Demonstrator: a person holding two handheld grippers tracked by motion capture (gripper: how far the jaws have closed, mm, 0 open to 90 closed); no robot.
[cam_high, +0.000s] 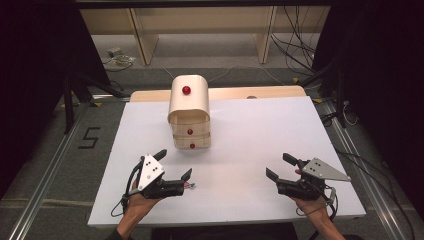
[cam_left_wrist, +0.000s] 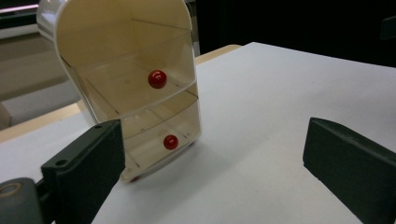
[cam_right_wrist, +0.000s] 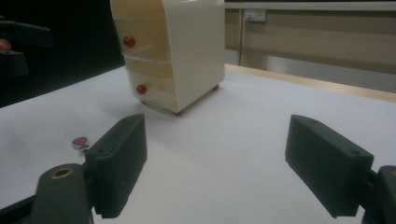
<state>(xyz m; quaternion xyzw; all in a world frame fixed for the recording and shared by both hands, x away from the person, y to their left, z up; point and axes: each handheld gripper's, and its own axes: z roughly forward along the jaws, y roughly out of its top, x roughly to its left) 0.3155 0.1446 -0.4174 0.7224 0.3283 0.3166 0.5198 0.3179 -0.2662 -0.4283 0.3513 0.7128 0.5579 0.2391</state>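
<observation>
I'm seeing the cream drawer cabinet (cam_high: 189, 112) standing shut, contents hidden, well ahead of my left gripper (cam_high: 173, 163) and right gripper (cam_high: 279, 166), both gaping wide and empty.

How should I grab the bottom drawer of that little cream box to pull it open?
Pinch the bottom round red knob on the cream plastic drawer box, coming straight at the front. It alone sticks out from the flat drawer face, small enough for open jaws.

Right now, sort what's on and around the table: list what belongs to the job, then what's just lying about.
Part of the job:
- drawer box
- small red-and-blue thing
- left gripper, open
- right gripper, open

Lying about:
- cables on the floor
- wooden frame behind the table
</observation>
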